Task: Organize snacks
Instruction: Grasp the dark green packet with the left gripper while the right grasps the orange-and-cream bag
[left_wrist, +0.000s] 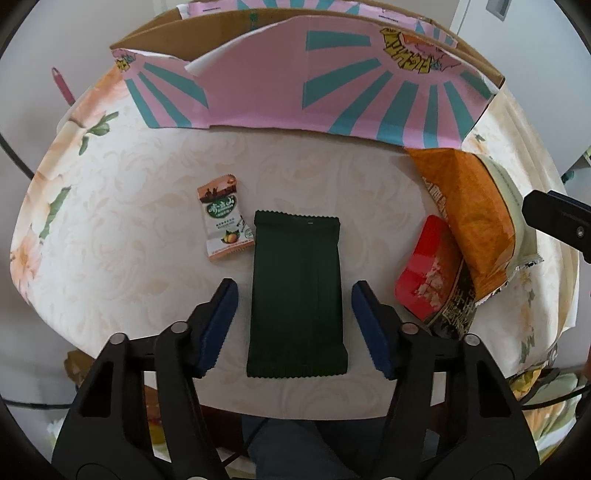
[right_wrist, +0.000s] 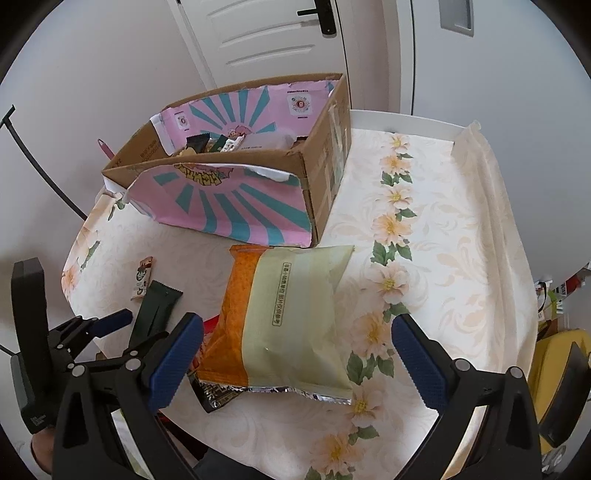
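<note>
A dark green packet (left_wrist: 297, 295) lies flat on the floral tablecloth (left_wrist: 129, 240). My left gripper (left_wrist: 294, 286) is open and straddles it, with a gap on each side. Next to it lies a small pink-and-white snack packet (left_wrist: 225, 221). An orange and pale green bag (right_wrist: 288, 314) rests partly on a red packet (left_wrist: 424, 273). My right gripper (right_wrist: 295, 319) is open around that bag, its pads clear of it. Behind stands a cardboard box (right_wrist: 229, 206) with pink and teal flaps, holding several snacks (right_wrist: 218, 144).
The box (left_wrist: 332, 92) takes up the far side of the table. A table edge runs just under the left gripper (right_wrist: 110, 325). Bare cloth (right_wrist: 443, 240) stretches to the right of the bag. A white door stands behind; a yellow object (right_wrist: 554, 354) sits off the table's right.
</note>
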